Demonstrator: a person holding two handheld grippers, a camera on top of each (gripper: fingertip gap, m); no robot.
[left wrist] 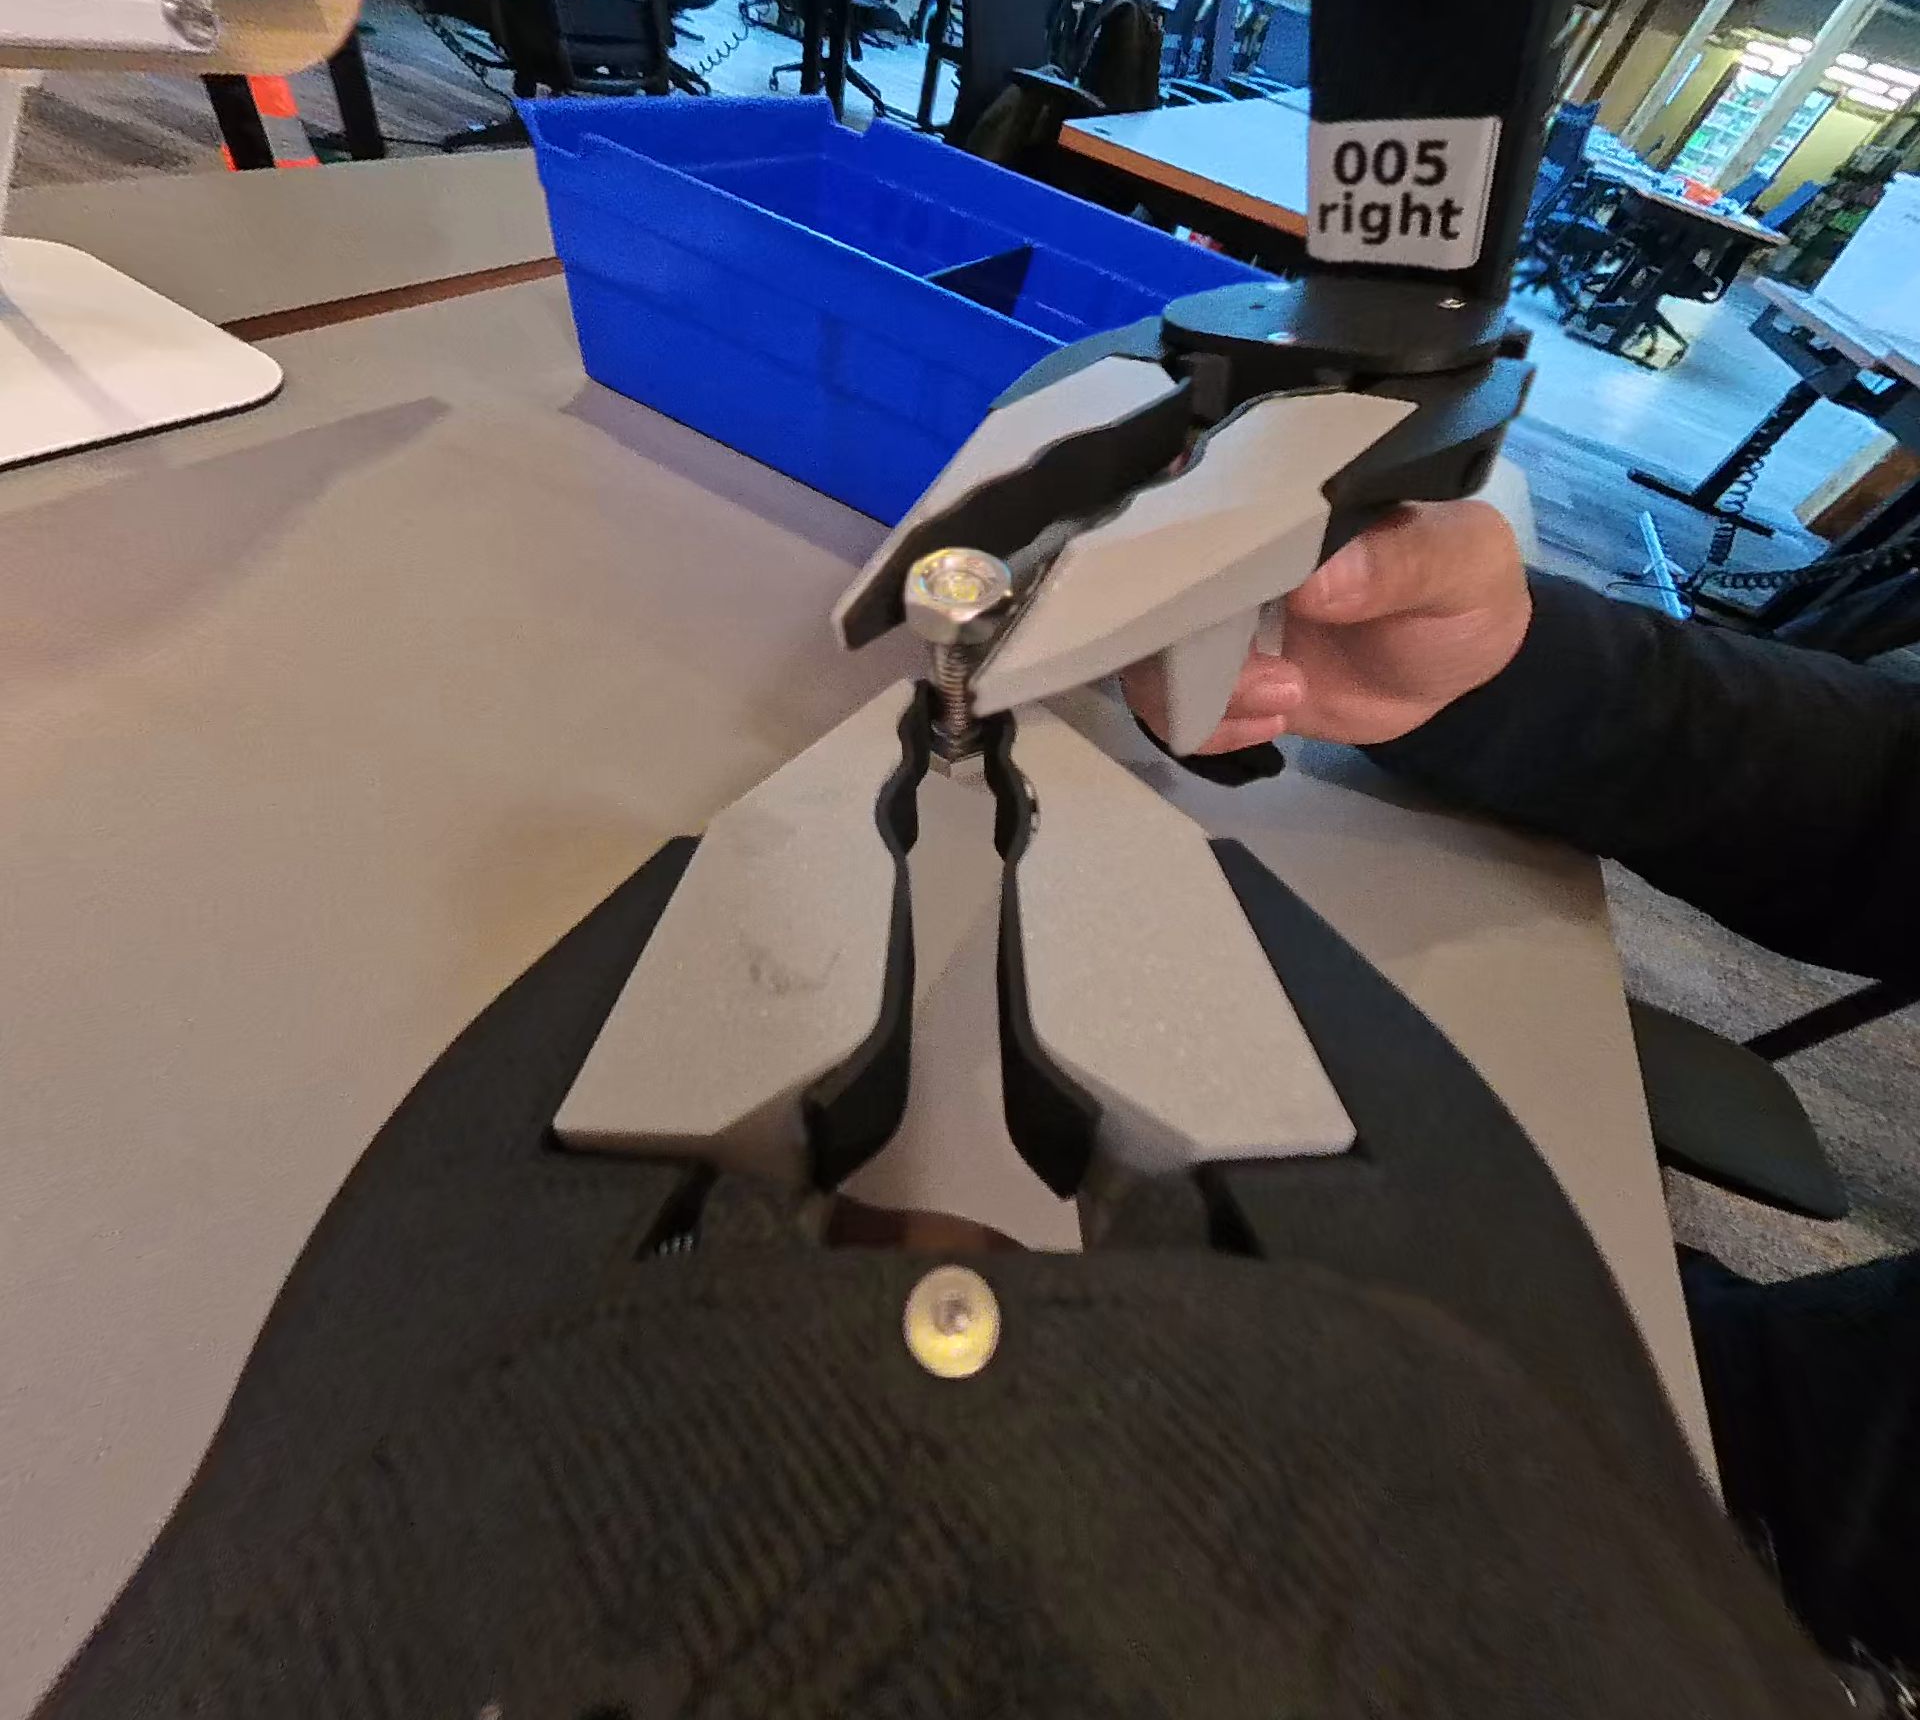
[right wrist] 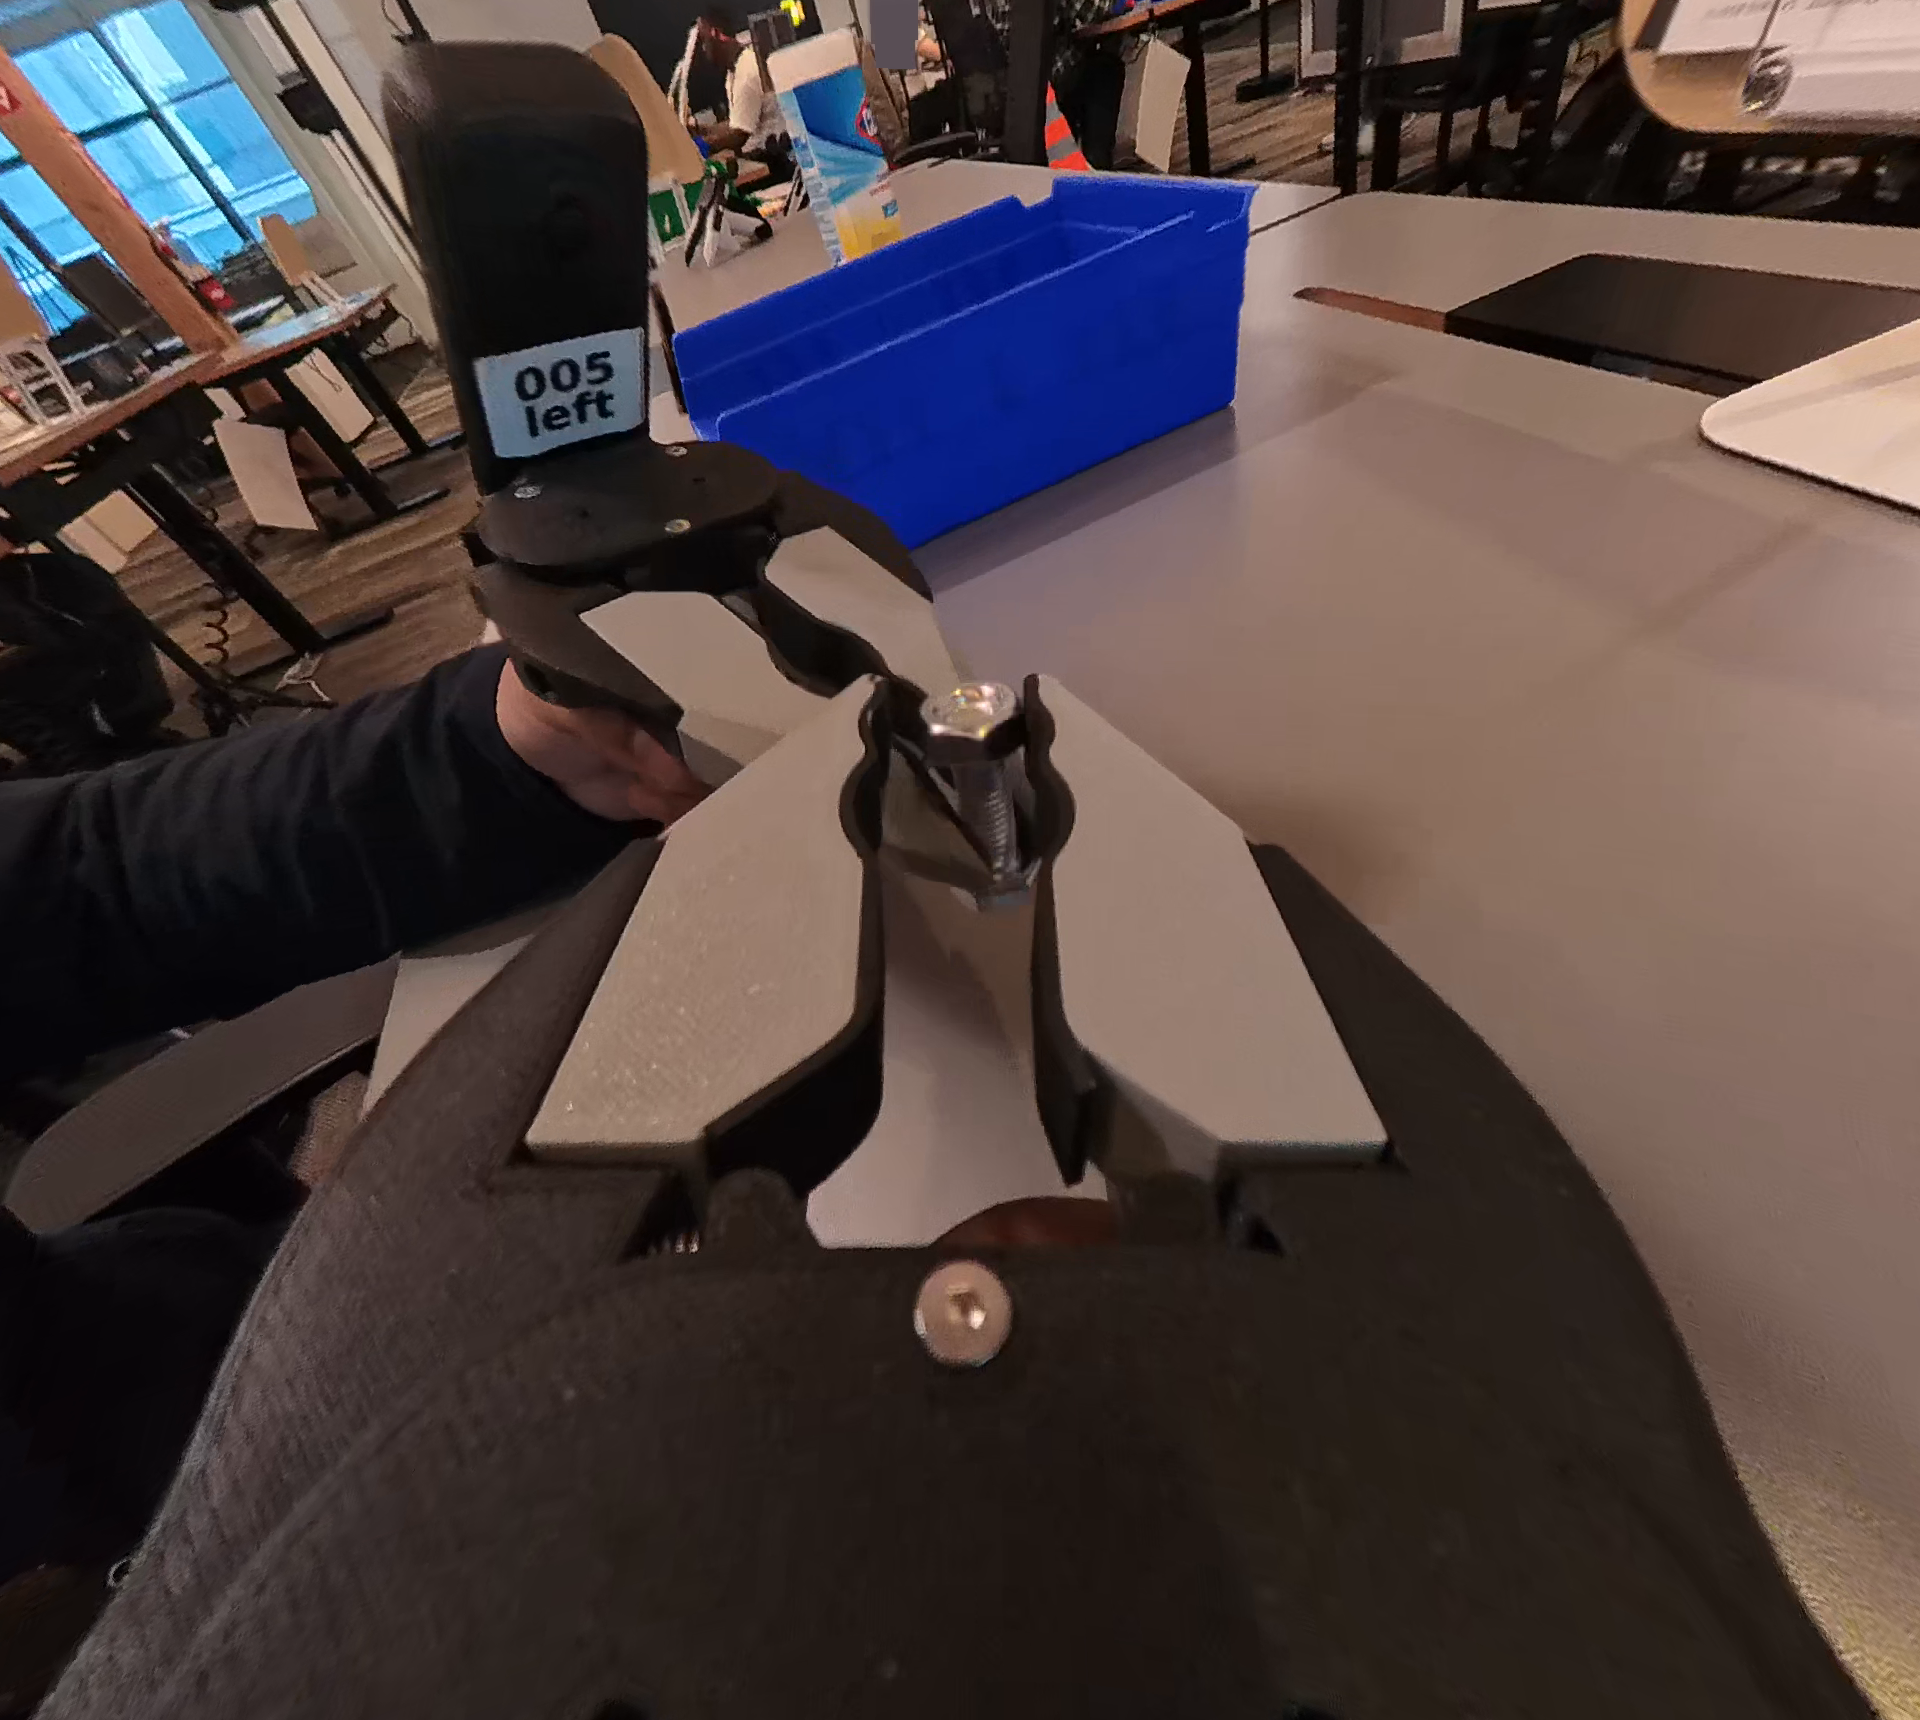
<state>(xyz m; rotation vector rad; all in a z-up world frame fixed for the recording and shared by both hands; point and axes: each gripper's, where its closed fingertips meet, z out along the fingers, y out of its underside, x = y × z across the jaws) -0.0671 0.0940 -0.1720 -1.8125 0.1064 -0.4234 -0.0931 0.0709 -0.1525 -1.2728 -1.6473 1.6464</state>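
— Nearest to my left camera, the left gripper (left wrist: 954, 740) is closed on a nut (left wrist: 954, 743) at the lower end of a silver bolt (left wrist: 956, 631).

— And the right one?

— My right gripper (right wrist: 961, 728) clamps the hexagonal bolt head (right wrist: 968, 720). The bolt stands almost upright between both tools, above the grey table (right wrist: 1455, 631).

— What is around?

— I see a blue bin (left wrist: 790, 330) well behind on the table, and a white stand base (left wrist: 94, 351) at the far left.
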